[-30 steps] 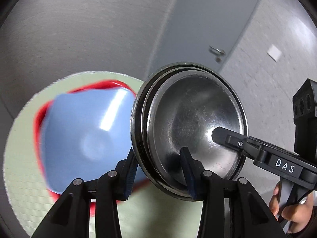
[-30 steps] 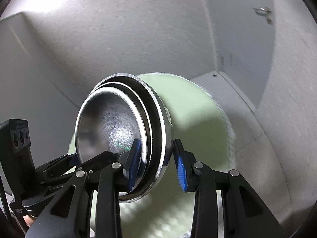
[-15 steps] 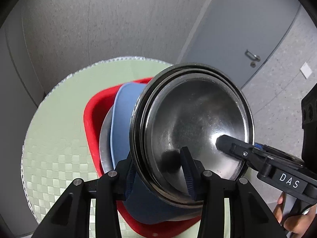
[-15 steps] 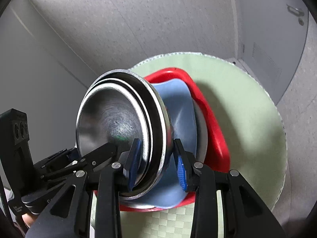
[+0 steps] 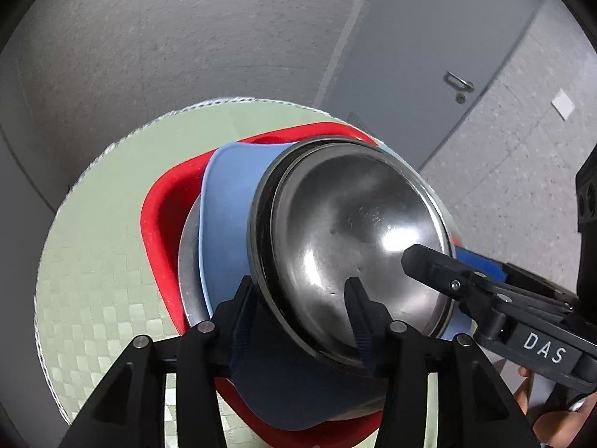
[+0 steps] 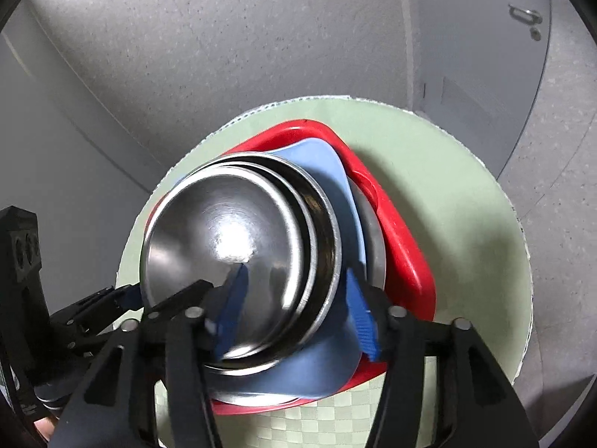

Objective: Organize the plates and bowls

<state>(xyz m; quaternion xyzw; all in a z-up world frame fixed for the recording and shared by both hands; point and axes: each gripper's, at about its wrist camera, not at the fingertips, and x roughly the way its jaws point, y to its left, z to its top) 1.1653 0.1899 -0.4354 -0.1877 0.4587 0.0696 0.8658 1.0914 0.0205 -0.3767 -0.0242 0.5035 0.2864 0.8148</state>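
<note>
3 nested steel bowls (image 6: 224, 246), 1 blue plate (image 5: 227, 201), 1 red tray (image 6: 406, 261), 1 steel plate (image 5: 188, 261), 2 grippers.

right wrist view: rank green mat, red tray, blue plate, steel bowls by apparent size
1. green mat
2. red tray
3. blue plate versus steel bowls: unsure; the bowls, held nearer the camera, hide much of the plate.

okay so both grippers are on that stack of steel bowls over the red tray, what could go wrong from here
The nested steel bowls are pinched only at the rim by the left hand-held gripper and right hand-held gripper; smooth metal could slip or the bowls separate. They hang tilted over the blue plate in the red tray, so lowering unevenly might knock that pile askew.
</note>
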